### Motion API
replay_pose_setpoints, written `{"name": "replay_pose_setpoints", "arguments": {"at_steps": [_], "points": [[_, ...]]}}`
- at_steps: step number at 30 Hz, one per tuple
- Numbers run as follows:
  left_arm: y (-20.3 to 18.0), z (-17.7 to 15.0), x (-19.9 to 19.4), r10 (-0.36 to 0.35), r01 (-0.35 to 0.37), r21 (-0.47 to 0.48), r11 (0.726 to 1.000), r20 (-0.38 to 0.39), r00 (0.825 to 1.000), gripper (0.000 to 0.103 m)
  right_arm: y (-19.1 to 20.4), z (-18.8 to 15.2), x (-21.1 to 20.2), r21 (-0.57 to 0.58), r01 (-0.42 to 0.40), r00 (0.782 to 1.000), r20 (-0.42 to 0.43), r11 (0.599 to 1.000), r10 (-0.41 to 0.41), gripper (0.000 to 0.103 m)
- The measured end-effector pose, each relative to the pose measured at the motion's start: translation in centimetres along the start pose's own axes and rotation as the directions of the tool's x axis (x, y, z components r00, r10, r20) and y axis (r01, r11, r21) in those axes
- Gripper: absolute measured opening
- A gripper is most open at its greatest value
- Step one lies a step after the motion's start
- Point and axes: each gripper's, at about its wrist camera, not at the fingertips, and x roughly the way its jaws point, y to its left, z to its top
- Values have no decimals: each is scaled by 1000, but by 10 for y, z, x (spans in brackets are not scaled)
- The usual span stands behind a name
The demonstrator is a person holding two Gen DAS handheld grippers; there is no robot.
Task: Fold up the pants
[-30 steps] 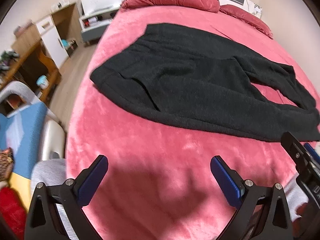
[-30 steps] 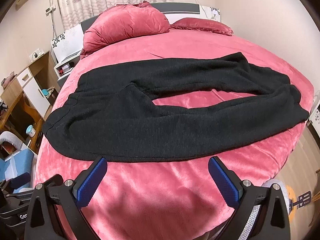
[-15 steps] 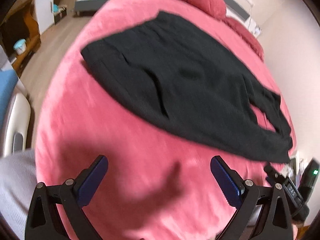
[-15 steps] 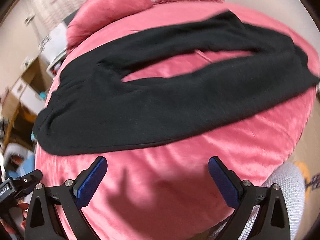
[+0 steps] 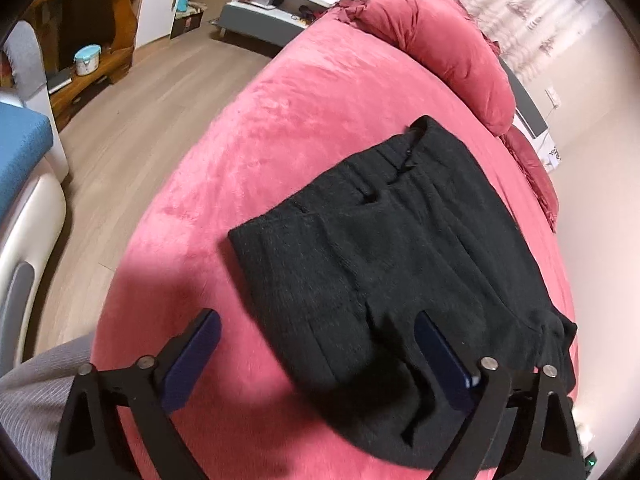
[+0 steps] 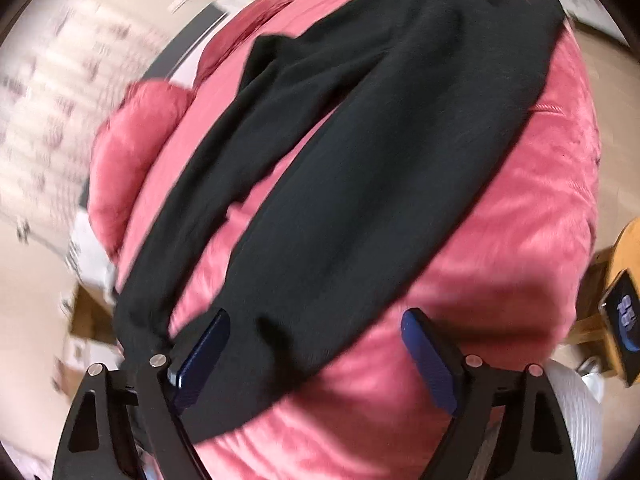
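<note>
This is a bedroom in a home. A wide bed covered with a plush pink-red blanket (image 5: 320, 128) fills most of the left wrist view, with a large matching pink-red pillow (image 5: 436, 44) at its head against a dark grey headboard (image 5: 528, 108). Pale patterned curtains (image 5: 520, 4) hang behind it. Beside the bed run light wood floorboards (image 5: 132, 148), a low grey-and-white bedside cabinet (image 5: 260, 12) and a brown wooden shelf unit (image 5: 100, 36).
</note>
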Motion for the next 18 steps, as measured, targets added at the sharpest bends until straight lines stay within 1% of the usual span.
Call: {"name": "replay_pose_setpoints", "arguments": {"at_steps": [1,2,4,6,7,8,9,10,11,12,13,14,15,16,17,18], "points": [[1,1,4,1,-1,-2,1000,-5,1000,96,-5,7,2,29,-25,1000,7,999,25,89],[2,2,5,2,-2,-1,1000,6,1000,95,-7,11,3,41,-37,999,14,998,36,87],[2,4,8,-8,7,14,1000,37,999,95,-7,15,5,36,-31,999,19,999,31,86],[3,3,11,-12,11,15,1000,45,999,94,-3,19,8,14,-30,999,18,999,30,80],[3,4,13,-12,11,16,1000,45,999,94,-4,20,10,3,-27,999,22,1000,27,71],[4,4,14,-11,10,20,1000,40,999,94,-3,21,12,-11,-16,1000,24,1000,16,58],[4,5,17,-8,7,24,1000,35,999,94,-5,24,16,-21,-6,1000,24,1000,6,50],[3,6,18,-3,3,27,1000,31,1000,92,-8,24,15,-25,-1,1000,21,1000,1,35],[3,6,19,1,-2,30,1000,26,1000,89,-12,25,14,-16,-15,1000,16,1000,15,27],[4,7,18,5,-6,36,999,25,1000,87,-15,25,13,-4,-38,999,12,999,38,26],[3,8,19,2,-3,36,999,28,1000,75,-18,25,11,9,-63,998,15,998,63,20],[4,9,17,-11,10,33,999,29,1000,63,-19,24,8,14,-76,997,20,997,76,17],[5,9,16,-21,20,25,999,25,999,62,-22,23,4,16,-89,996,25,996,88,15],[5,10,16,-25,25,12,1000,18,1000,59,-24,22,-1,20,-102,994,33,995,102,13],[5,11,16,-29,29,8,1000,13,999,53,-26,22,-6,28,-110,993,37,994,109,12],[4,11,16,-34,34,9,999,9,999,50,-27,21,-10,36,-112,993,36,993,111,12]]}}
